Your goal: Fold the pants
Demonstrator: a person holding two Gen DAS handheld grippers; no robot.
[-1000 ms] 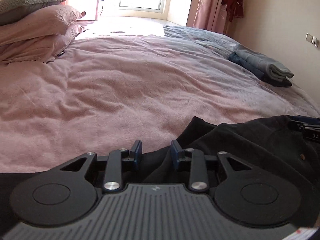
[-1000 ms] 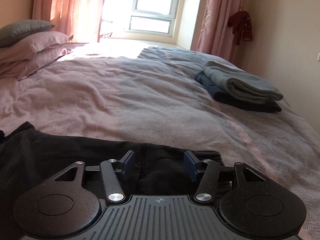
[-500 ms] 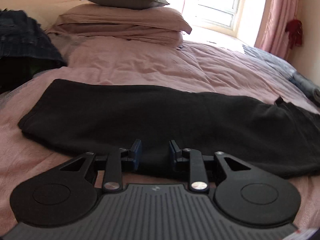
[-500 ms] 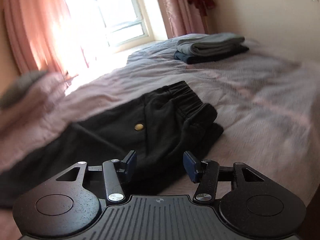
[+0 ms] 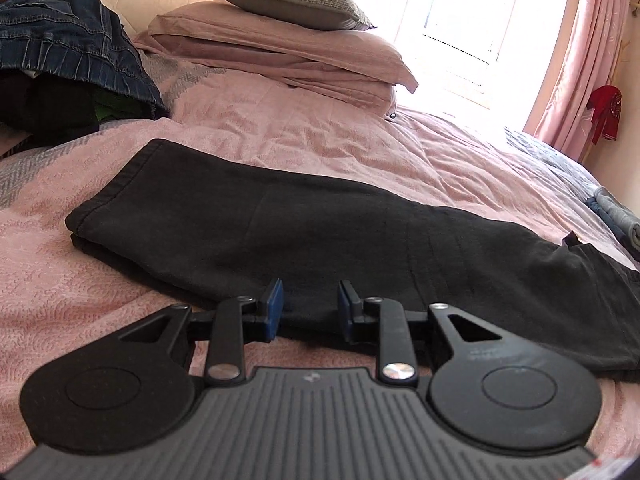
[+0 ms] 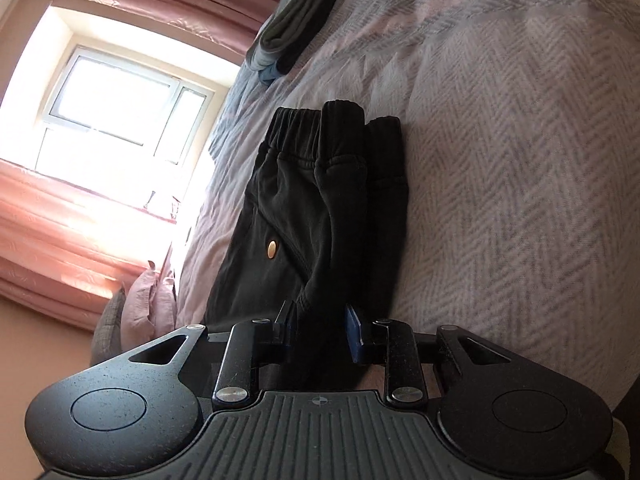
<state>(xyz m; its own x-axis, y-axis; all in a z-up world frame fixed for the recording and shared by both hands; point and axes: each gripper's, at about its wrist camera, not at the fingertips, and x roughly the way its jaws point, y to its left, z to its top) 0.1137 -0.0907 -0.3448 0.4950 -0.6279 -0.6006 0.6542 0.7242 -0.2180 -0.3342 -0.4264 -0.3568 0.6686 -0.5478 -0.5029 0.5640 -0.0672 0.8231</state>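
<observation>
Black pants [image 5: 320, 232] lie folded lengthwise across the pink bedspread [image 5: 320, 140], leg hems at the left. My left gripper [image 5: 310, 306] hovers at the near edge of the legs, its blue pads a small gap apart and holding nothing. In the right wrist view the picture is rolled on its side. There the pants [image 6: 304, 200] show their elastic waistband [image 6: 304, 116] and a brass button [image 6: 272, 248]. My right gripper [image 6: 320, 318] is closing, with the near edge of the waist end filling the gap between its pads.
Stacked pillows [image 5: 280, 52] sit at the head of the bed. A heap of jeans and dark clothes [image 5: 68, 40] lies at the far left. A folded grey and blue stack [image 6: 296, 28] rests near the bed's far side, toward the window [image 6: 120, 108].
My left gripper swung left from the waist end to the middle of the legs. My right gripper rolled onto its side, moved onto the waist end, and its jaws narrowed around the fabric.
</observation>
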